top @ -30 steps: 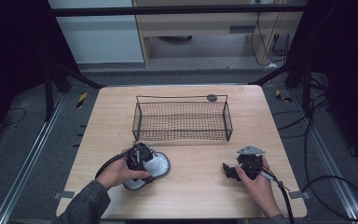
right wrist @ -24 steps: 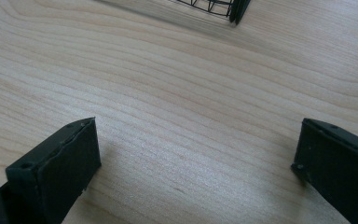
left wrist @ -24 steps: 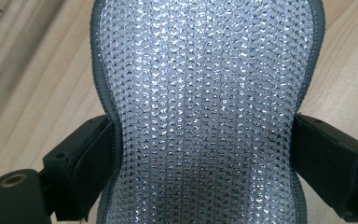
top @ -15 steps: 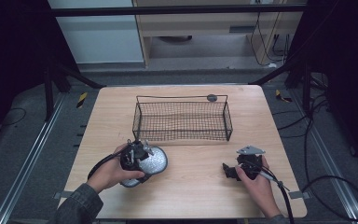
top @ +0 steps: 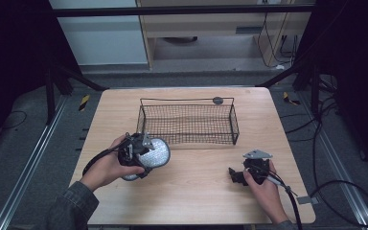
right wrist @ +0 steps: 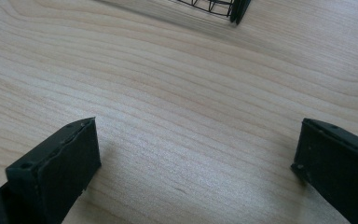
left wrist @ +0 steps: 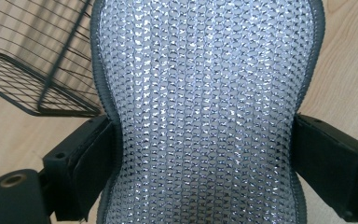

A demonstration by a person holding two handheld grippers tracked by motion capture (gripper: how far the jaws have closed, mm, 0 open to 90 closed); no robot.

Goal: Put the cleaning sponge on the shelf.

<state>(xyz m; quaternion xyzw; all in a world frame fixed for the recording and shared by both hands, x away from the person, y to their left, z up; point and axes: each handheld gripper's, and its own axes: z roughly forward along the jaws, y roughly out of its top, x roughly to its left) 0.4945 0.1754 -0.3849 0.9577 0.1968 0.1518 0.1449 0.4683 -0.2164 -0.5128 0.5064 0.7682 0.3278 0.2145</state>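
The left gripper has its jaws clamped on the waist of a silvery mesh pad, pinching its sides inward, near the table's left edge and just short of the wire basket's front-left corner. The likely step is dropping it in: lift clear of the rim first, then release. The right gripper rests by the front-right edge, jaws apart and empty.

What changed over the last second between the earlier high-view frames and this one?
The left hand-held gripper, shut on the silver mesh pad, carried it up the table and rightwards, close to the wire basket. The pad looks lifted and tilted now. The right hand-held gripper stayed open on the table; the basket did not move.
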